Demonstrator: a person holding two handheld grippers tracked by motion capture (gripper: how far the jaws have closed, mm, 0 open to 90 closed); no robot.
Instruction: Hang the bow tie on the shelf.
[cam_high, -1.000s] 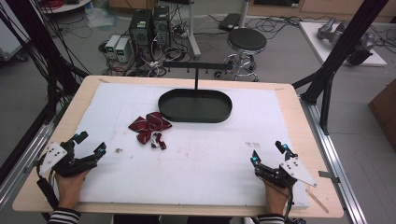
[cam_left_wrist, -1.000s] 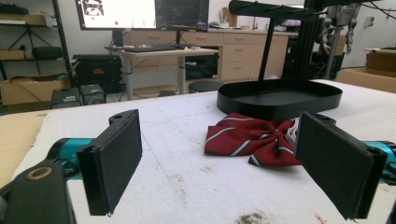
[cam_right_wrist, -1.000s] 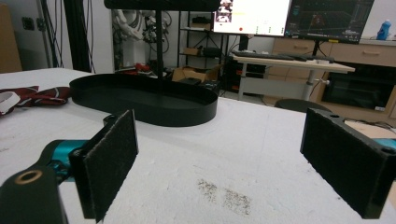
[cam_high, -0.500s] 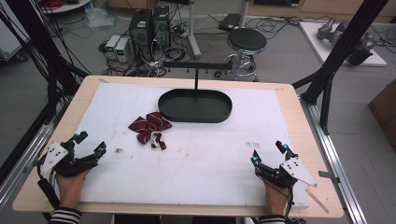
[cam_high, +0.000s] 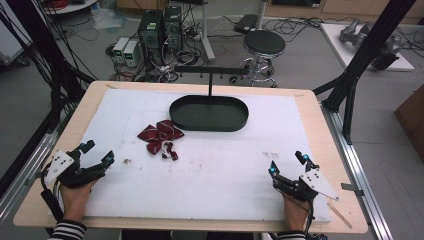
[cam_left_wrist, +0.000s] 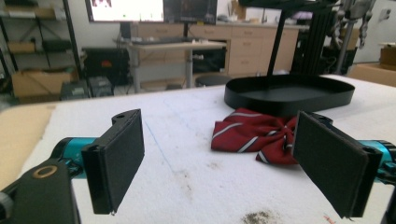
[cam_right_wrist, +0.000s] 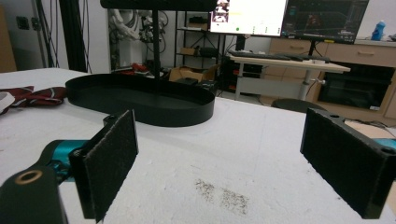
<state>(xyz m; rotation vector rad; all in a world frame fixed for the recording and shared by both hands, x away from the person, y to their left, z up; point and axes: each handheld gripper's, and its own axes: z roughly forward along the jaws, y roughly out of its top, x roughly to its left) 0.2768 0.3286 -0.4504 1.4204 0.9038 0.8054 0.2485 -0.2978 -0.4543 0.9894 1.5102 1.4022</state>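
Red striped bow tie (cam_high: 160, 135), no readable writing, left gripper (cam_high: 97, 152) and right gripper (cam_high: 287, 164) jaws wide apart, empty

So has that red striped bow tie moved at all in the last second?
No. The bow tie lies in the same spot just left of and in front of the black oval tray, apart from both grippers.

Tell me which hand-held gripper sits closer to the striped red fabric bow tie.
The left hand-held gripper: the striped red fabric bow tie lies on its side of the white mat, while the right hand-held gripper rests across the table.
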